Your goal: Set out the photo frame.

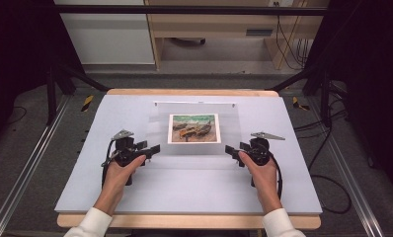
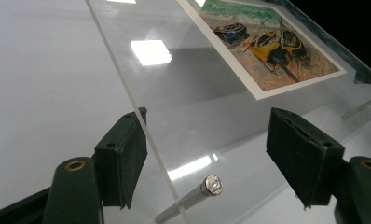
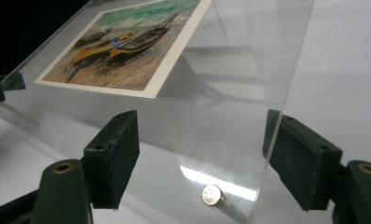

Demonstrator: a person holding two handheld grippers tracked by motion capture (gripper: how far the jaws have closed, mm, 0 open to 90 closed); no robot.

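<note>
Pane flanked on both sides, no grip yet

Grippers sit at opposite side edges of the clear pane (image 1: 194, 154), which lies in the middle of the white mat (image 1: 110, 187) with a boat picture (image 1: 194, 128) under or in it. Working from both sides at once looks meant to keep a wide, smooth sheet level when it is handled.

The left gripper (image 1: 152, 148) is unclenched. In the left gripper view its jaws straddle the pane's edge (image 2: 141, 126), one pad right against that edge and the other well apart. I cannot tell whether that far pad is above or below the sheet.

The right gripper (image 1: 230, 149) is likewise released, with the pane's edge (image 3: 272, 121) just beside one pad and the other pad clear of it.

A metal peg (image 2: 211, 185) shows near each front corner (image 3: 211, 195). These probably hold the pane slightly off the mat, leaving room for a jaw to get at the edge.
</note>
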